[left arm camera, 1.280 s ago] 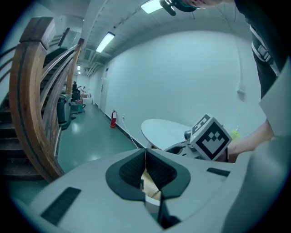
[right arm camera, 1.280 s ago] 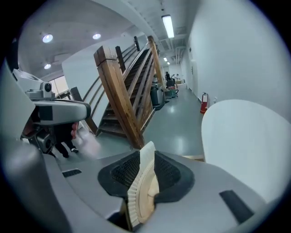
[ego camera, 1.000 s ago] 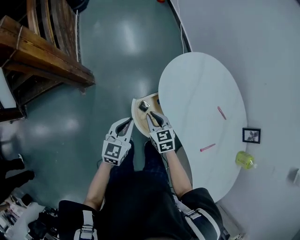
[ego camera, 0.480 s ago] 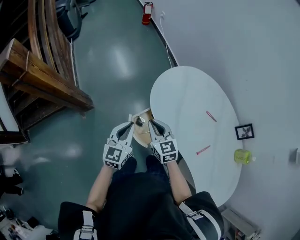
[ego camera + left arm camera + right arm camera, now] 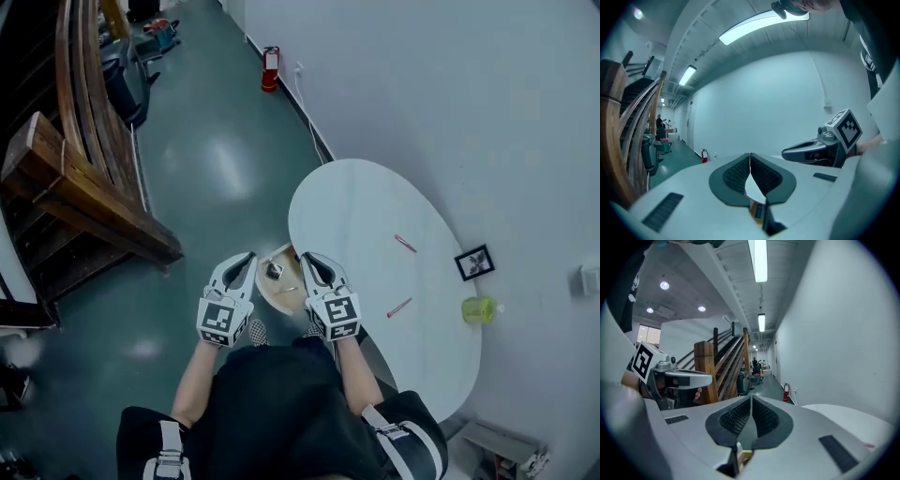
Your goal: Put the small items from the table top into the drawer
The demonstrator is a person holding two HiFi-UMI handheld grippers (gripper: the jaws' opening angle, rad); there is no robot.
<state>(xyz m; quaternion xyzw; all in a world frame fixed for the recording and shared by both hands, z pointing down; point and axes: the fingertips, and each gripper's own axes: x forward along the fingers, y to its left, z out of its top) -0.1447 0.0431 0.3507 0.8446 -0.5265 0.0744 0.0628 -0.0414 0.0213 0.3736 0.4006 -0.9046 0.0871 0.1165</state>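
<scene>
The right gripper (image 5: 306,259) has its jaws pressed together with nothing between them, and the left gripper (image 5: 247,258) is closed and empty too. Both are held side by side above the open wooden drawer (image 5: 272,298), which juts out from the left edge of the white oval table (image 5: 356,216).

The task looks partly done. One small dark item (image 5: 274,271) already lies in the drawer, directly between and below the two grippers' tips. Two thin pink sticks remain on the table top: the far pink stick (image 5: 405,244) lies towards the right edge, and the near pink stick (image 5: 399,307) lies closer to the person, also on the right half. Both are well apart from the right gripper and further still from the left one.

A small picture frame (image 5: 473,262) and a yellow-green bottle (image 5: 480,309) sit at the table's right edge by the wall; whether they stand on the top cannot be told. Judging by this, at least the two sticks are left to fetch, and the drawer is not yet closed.
</scene>
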